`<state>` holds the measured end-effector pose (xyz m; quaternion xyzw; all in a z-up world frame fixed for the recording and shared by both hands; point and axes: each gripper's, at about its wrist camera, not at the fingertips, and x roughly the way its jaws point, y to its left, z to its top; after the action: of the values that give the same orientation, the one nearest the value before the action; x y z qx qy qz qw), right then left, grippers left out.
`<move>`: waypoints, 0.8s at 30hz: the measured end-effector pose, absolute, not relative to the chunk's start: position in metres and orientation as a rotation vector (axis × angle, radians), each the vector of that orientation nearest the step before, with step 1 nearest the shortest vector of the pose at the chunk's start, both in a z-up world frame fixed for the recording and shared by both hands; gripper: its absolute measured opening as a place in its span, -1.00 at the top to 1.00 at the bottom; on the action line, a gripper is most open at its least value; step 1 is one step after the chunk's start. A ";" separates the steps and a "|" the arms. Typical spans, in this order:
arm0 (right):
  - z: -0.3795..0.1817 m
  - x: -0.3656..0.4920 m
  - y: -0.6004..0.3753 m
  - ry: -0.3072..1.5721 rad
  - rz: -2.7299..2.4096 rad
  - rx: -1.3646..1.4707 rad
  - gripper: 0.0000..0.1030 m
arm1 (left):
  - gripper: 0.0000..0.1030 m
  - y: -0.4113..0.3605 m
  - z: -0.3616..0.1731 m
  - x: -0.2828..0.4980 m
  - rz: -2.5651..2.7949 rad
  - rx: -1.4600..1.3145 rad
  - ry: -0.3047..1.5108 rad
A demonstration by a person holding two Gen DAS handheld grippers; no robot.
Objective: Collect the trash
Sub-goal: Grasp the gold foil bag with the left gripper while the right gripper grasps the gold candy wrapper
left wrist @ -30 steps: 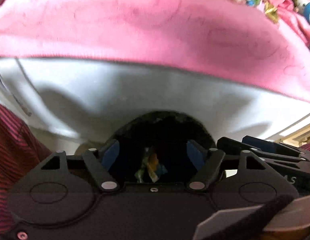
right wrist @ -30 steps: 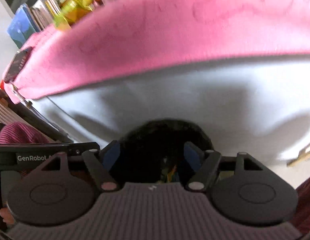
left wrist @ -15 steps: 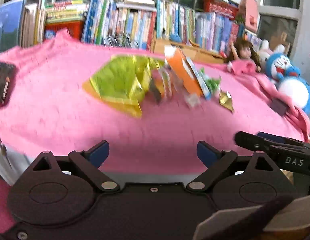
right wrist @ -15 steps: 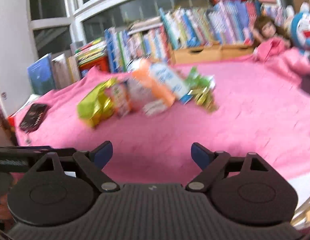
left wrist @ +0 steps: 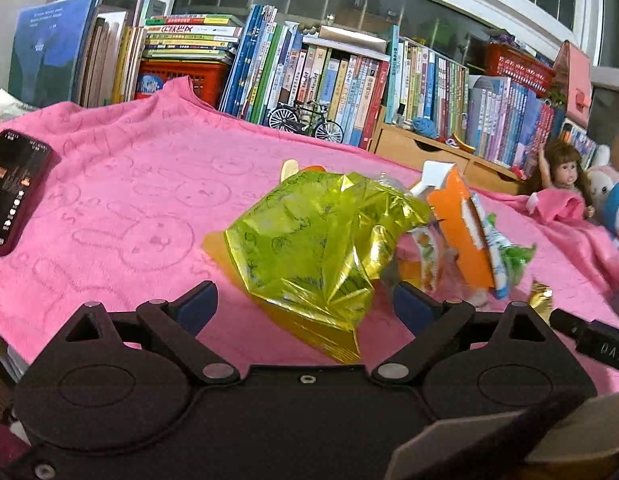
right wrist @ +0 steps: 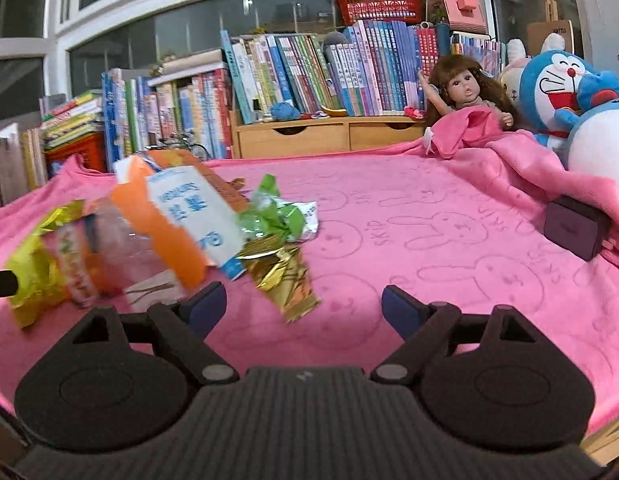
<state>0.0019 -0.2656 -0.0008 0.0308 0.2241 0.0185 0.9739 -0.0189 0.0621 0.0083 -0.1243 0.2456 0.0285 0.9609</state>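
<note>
Both grippers, left [left wrist: 303, 306] and right [right wrist: 303, 306], gape empty; the yellow bag [left wrist: 317, 248] lies dead ahead between the left's jaws, its long axis slanting right toward the orange packet [left wrist: 461, 232].

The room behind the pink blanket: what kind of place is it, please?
Probably a child's bedroom or playroom at home. Rows of children's books line the window ledge, a doll and a blue cat plush toy sit at the edge, and a pink bunny-print blanket covers the surface.

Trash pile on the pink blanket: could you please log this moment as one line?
left gripper: open, facing yellow-green bag | right gripper: open, near gold wrapper | nothing held
</note>
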 end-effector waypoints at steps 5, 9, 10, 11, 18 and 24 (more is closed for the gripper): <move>-0.006 0.018 -0.259 0.465 0.069 0.046 -0.72 | -0.83 0.052 -0.004 -0.005 0.056 -0.224 0.517; -0.011 0.031 -0.252 0.489 0.076 0.007 -0.67 | -0.83 0.043 -0.012 0.003 0.062 -0.194 0.525; -0.012 0.035 -0.251 0.498 0.072 0.000 -0.65 | -0.83 0.041 -0.013 0.005 0.081 -0.179 0.526; -0.013 0.038 -0.251 0.505 0.070 0.001 -0.64 | -0.82 0.039 -0.015 0.008 0.096 -0.167 0.524; -0.019 0.041 -0.251 0.504 0.066 0.003 -0.42 | -0.62 0.041 -0.019 0.017 0.105 -0.167 0.515; -0.018 0.040 -0.248 0.492 0.064 -0.021 -0.17 | -0.50 0.041 -0.020 0.012 0.100 -0.144 0.503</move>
<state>0.0398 -0.2483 -0.0182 -0.0103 0.2435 0.0315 0.9693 0.0121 0.0408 -0.0202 -0.0710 0.2485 0.0496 0.9648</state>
